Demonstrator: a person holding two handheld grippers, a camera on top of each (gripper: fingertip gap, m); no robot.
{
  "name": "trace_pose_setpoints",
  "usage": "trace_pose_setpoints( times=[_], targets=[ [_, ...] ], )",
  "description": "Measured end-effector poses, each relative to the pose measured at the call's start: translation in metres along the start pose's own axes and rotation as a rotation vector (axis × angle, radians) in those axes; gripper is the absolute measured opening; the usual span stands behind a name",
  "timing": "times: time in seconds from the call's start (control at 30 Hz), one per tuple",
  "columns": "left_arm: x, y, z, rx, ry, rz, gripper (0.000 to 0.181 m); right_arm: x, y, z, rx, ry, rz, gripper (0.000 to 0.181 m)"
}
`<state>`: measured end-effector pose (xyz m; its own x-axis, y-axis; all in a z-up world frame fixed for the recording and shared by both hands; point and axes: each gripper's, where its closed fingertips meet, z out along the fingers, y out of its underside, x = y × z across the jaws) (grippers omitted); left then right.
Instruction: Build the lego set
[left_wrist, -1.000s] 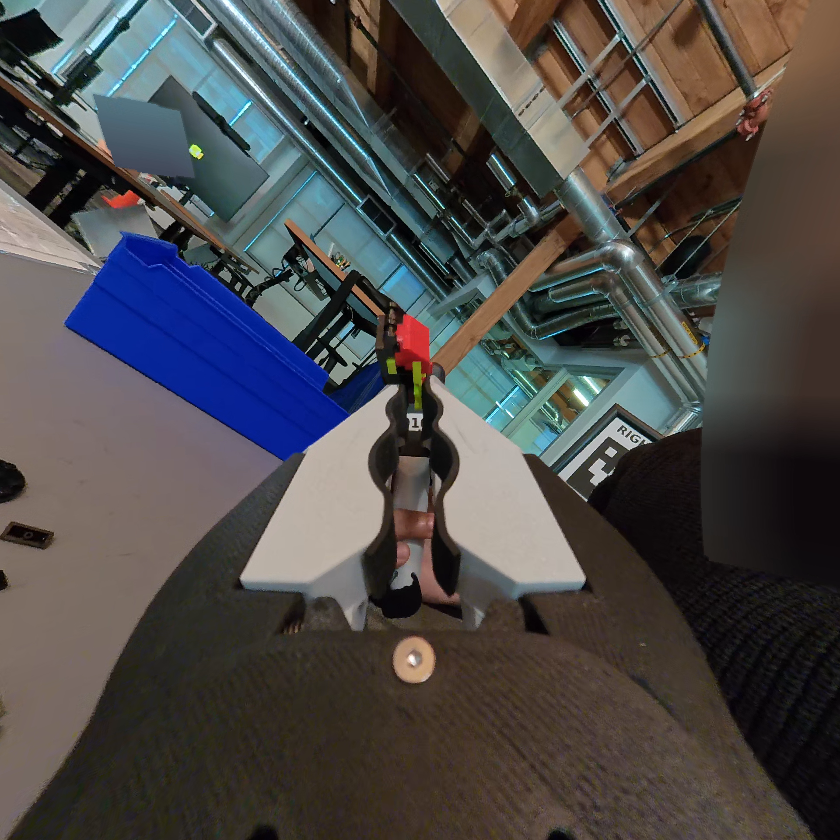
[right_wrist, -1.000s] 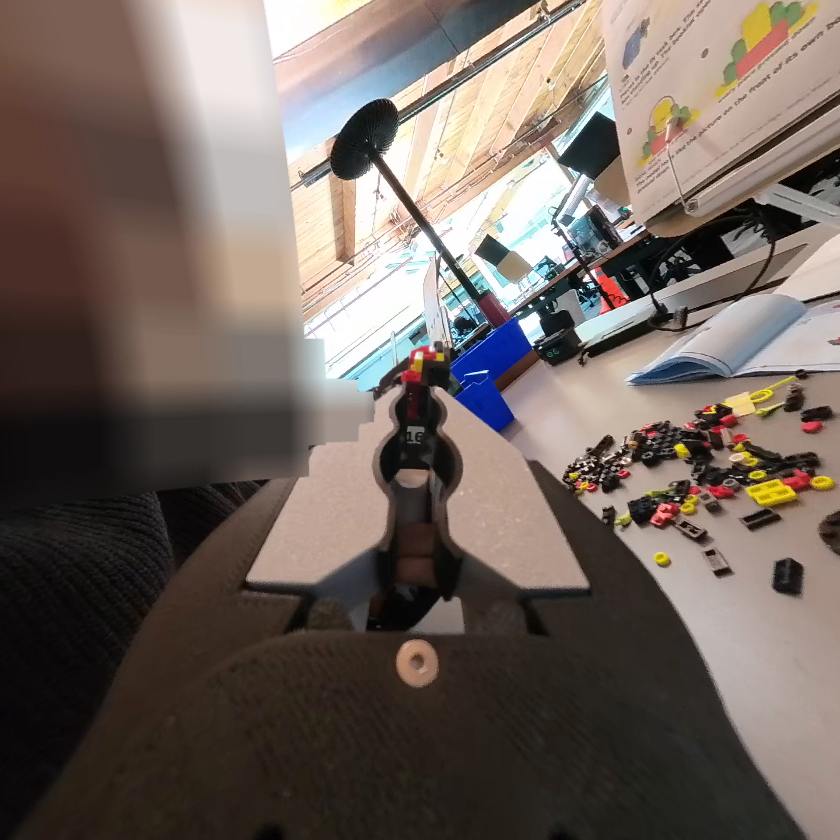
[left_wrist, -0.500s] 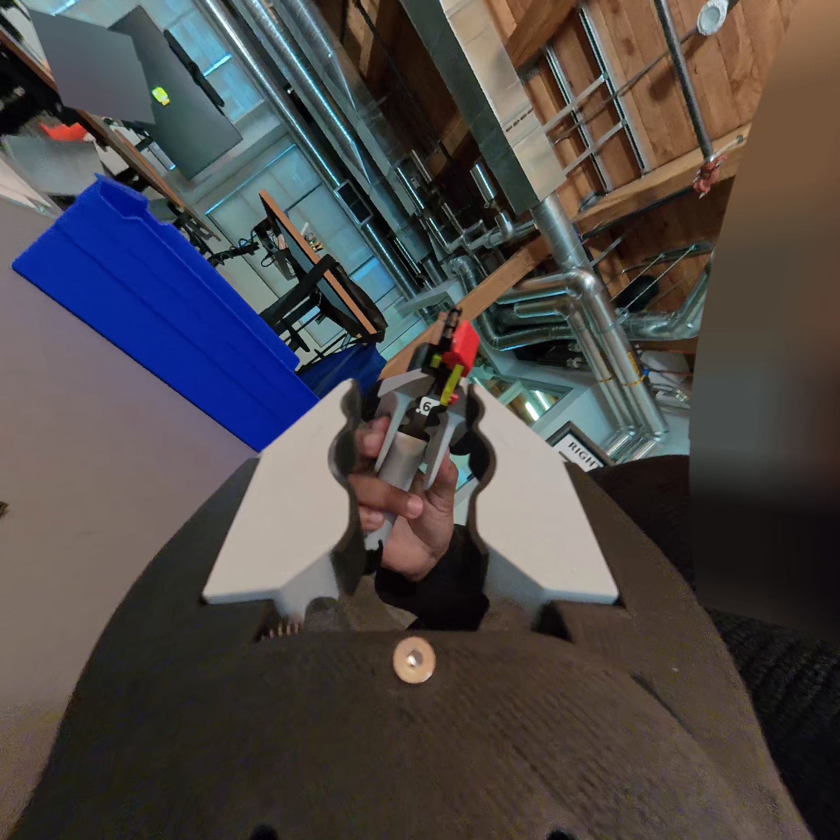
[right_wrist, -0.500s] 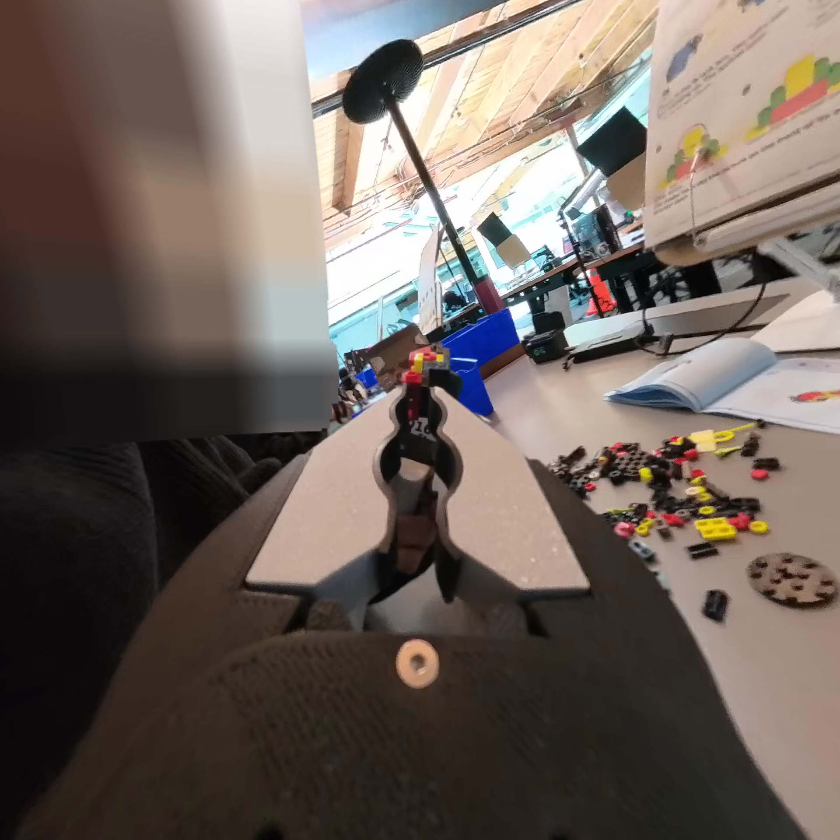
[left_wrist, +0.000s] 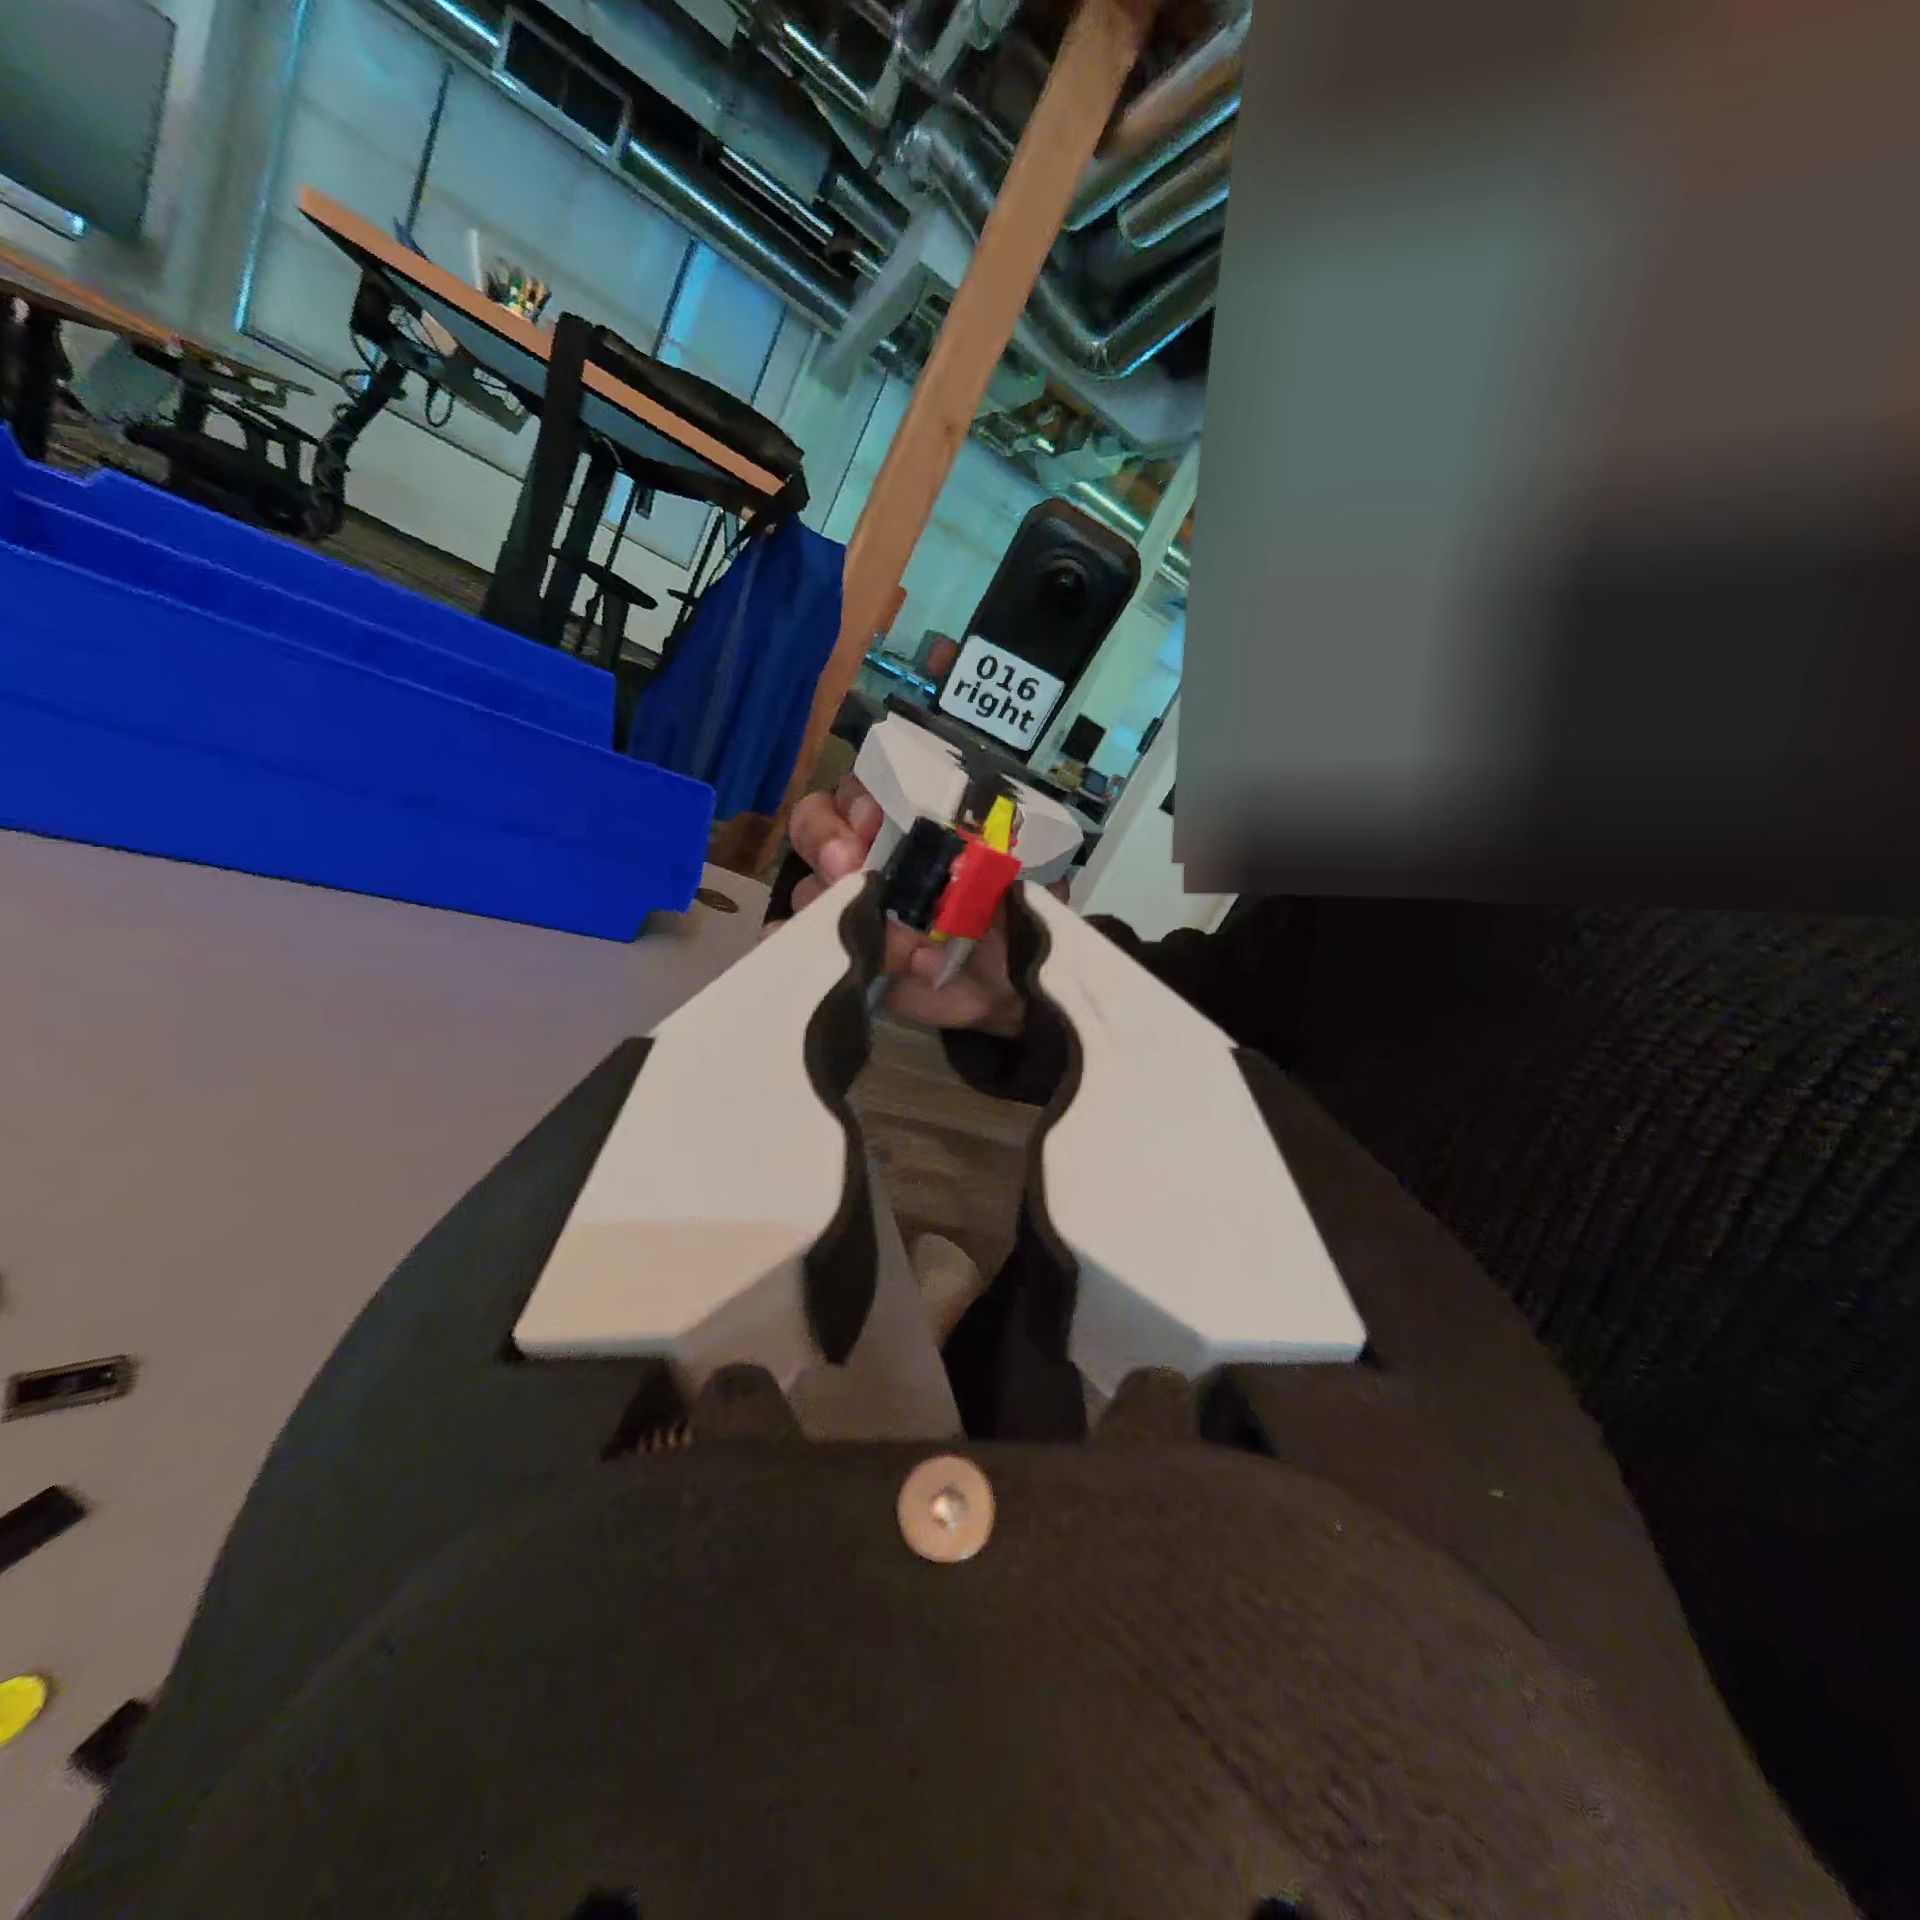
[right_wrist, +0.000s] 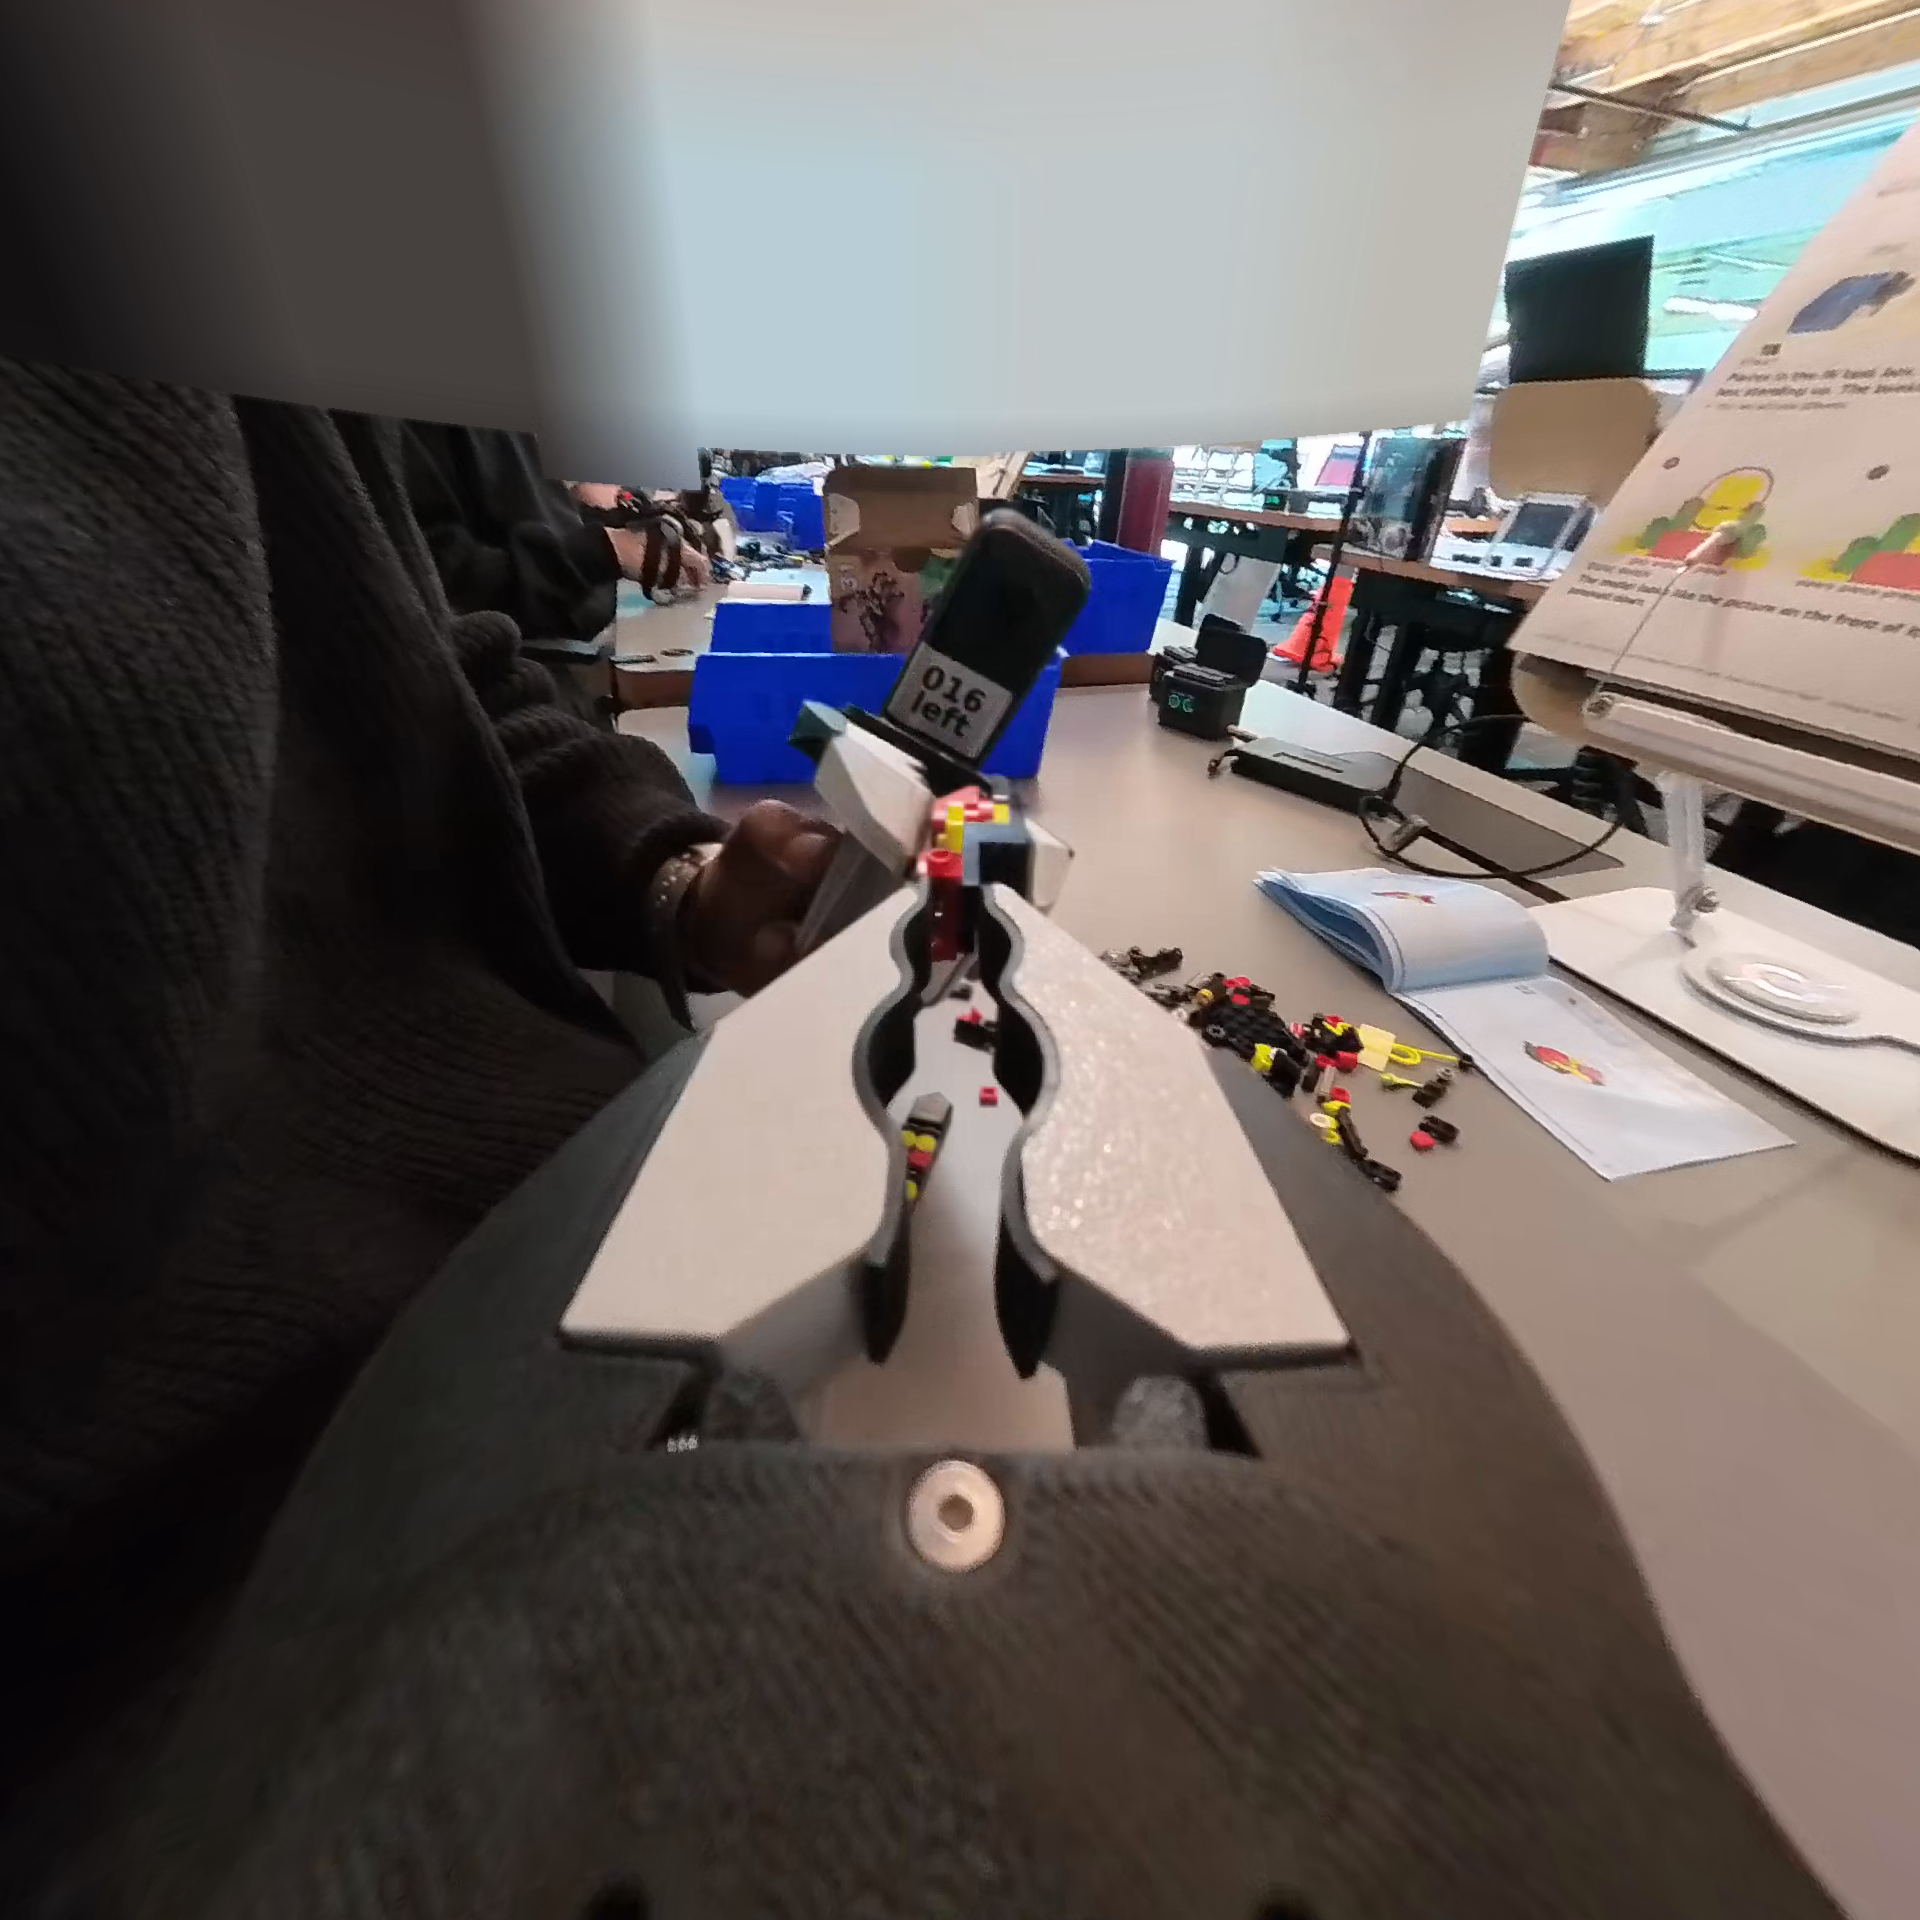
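A small lego assembly (left_wrist: 951, 883) of black, red and yellow bricks is held in the air between both grippers, which face each other. My left gripper (left_wrist: 943, 896) is closed on its black and red end. In the right wrist view my right gripper (right_wrist: 948, 902) is shut on the red lower part of the assembly (right_wrist: 971, 826), and the left gripper's grey fingers (right_wrist: 868, 805) clamp its top. The right gripper's body and camera also show beyond the assembly in the left wrist view (left_wrist: 1049, 613). A person's hands hold both grippers.
A pile of loose lego pieces (right_wrist: 1283, 1039) lies on the grey table (right_wrist: 1558, 1299), with a small black and yellow sub-build (right_wrist: 923, 1138) nearer me. An open instruction booklet (right_wrist: 1455, 956) and a stand with a sheet (right_wrist: 1756, 540) are on the right. Blue bins (left_wrist: 312, 717) stand behind. The grippers are tip to tip, or close to it.
Both grippers tilted down from pointing at the ceiling to level. My left gripper opened wide half a second ago and has closed again on the assembly. The right stayed shut on it.
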<state>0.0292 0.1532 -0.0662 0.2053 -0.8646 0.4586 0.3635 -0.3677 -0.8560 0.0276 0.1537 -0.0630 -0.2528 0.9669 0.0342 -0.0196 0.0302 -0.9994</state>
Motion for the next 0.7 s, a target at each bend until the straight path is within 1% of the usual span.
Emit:
trace_pose_setpoints(
  times=[0.07, 0.2, 0.3, 0.43, 0.5, 0.57, 0.6, 0.63, 0.7],
  targets=[
    [0.000, 0.003, 0.000, -0.021, 0.003, 0.015, 0.019, -0.001, 0.001, -0.001, 0.002, -0.007, 0.003, 0.006],
    [0.001, 0.002, 0.000, -0.021, -0.003, 0.057, 0.019, -0.001, 0.000, -0.001, 0.018, -0.008, -0.004, 0.006],
    [0.002, -0.002, -0.002, -0.007, -0.017, 0.092, 0.019, 0.004, -0.004, -0.002, 0.054, 0.009, 0.017, 0.019],
    [-0.001, -0.006, -0.005, 0.004, -0.062, 0.158, 0.019, 0.008, -0.009, -0.007, 0.099, -0.005, 0.072, 0.027],
    [-0.003, -0.005, -0.005, -0.008, -0.084, 0.180, 0.019, 0.010, -0.008, -0.007, 0.103, 0.004, 0.075, 0.027],
    [-0.013, -0.002, -0.005, -0.023, -0.120, 0.112, 0.019, 0.013, -0.004, -0.007, 0.082, 0.031, 0.060, 0.028],
    [-0.021, 0.000, -0.005, -0.023, -0.136, 0.030, 0.019, 0.016, -0.001, -0.006, 0.063, 0.055, 0.046, 0.030],
    [-0.031, 0.001, -0.007, -0.006, -0.152, -0.085, 0.019, 0.019, 0.002, -0.006, 0.041, 0.077, 0.027, 0.035],
    [-0.052, 0.003, -0.013, 0.059, -0.181, -0.368, 0.018, 0.021, 0.011, -0.004, -0.020, 0.106, -0.020, 0.038]
  ],
)
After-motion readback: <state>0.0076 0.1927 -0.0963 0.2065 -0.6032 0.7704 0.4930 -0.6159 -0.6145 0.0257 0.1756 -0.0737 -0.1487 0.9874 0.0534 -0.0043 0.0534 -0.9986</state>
